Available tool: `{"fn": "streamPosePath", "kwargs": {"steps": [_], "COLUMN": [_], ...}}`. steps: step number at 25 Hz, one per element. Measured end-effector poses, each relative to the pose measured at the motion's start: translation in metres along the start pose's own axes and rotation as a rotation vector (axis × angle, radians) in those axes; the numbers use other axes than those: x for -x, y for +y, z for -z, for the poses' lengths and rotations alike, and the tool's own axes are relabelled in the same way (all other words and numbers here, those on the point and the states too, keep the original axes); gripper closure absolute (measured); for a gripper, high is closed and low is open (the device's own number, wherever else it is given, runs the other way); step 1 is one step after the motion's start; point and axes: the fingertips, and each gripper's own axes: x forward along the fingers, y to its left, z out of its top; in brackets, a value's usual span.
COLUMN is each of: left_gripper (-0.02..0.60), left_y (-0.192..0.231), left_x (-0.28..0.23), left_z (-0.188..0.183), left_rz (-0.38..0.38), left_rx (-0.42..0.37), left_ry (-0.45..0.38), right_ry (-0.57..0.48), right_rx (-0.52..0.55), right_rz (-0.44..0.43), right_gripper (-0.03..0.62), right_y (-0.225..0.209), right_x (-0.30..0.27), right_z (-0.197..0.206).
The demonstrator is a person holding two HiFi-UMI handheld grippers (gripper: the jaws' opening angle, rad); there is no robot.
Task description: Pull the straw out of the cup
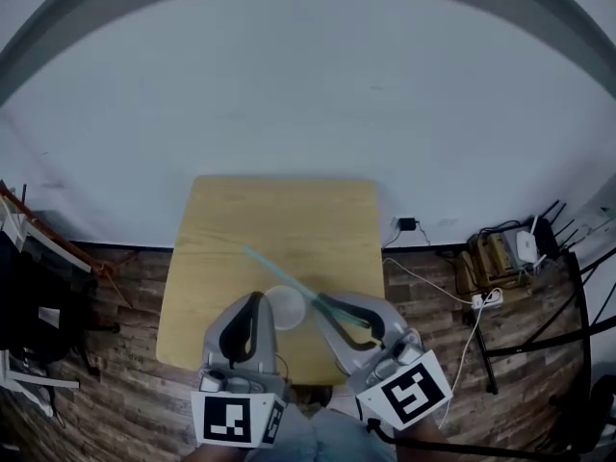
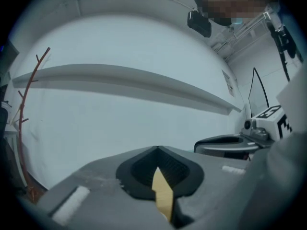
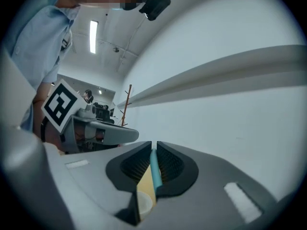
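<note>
- Head view: The wooden surface (image 1: 279, 210) is sitting in the middle of the frame, with a white wall above it and a brown wood floor (image 1: 135, 306) around it.
- The cup (image 1: 286, 308) is standing near the bottom edge of the surface, between the two grippers.
- The left gripper (image 1: 258, 298) is pointing up the frame just left of the cup. I cannot tell if it is touching the cup.
- The right gripper (image 1: 322, 303) is sitting just right of the cup and is pinching the straw (image 1: 269, 267).
- The blue-green straw is slanting from the jaws toward the upper left, crossing over the cup's top right edge. I cannot tell if any of it is inside the cup.
- White cables (image 1: 452, 296) are lying on the floor at the right.
- Left gripper view: The left gripper (image 2: 157, 150) is keeping its jaws closed tip to tip, with nothing between them. A yellow bit of the surface (image 2: 163, 195) is showing through the gap lower down. A thin red stand (image 2: 29, 104) is standing at the left.
- Right gripper view: The right gripper (image 3: 153, 145) is squeezing the straw (image 3: 154, 169) between its jaws. The pale cup (image 3: 144, 202) is peeking out below the jaws. A marker cube (image 3: 60, 104) is showing at the left.
</note>
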Motion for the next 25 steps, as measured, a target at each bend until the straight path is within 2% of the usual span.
{"fn": "streamPosePath", "kwargs": {"steps": [6,15,25], "left_gripper": [0.561,0.561,0.561], "left_y": [0.009,0.022,0.024], "left_x": [-0.009,-0.011,-0.017], "left_z": [-0.028,-0.033,-0.028], "left_rz": [0.002,0.035,0.069], "left_rx": [-0.043,-0.059,-0.055], "left_ry": [-0.063,-0.074,-0.062], "right_ry": [0.005,-0.03,0.003], "right_rx": [-0.005,0.044,0.033], "right_rz": [0.085,0.175,0.196], "right_gripper": [0.554,0.556,0.56], "right_y": [-0.017,-0.017,-0.016], "right_x": [-0.006,-0.022,-0.03], "right_z": [-0.02,-0.035,-0.029]}}
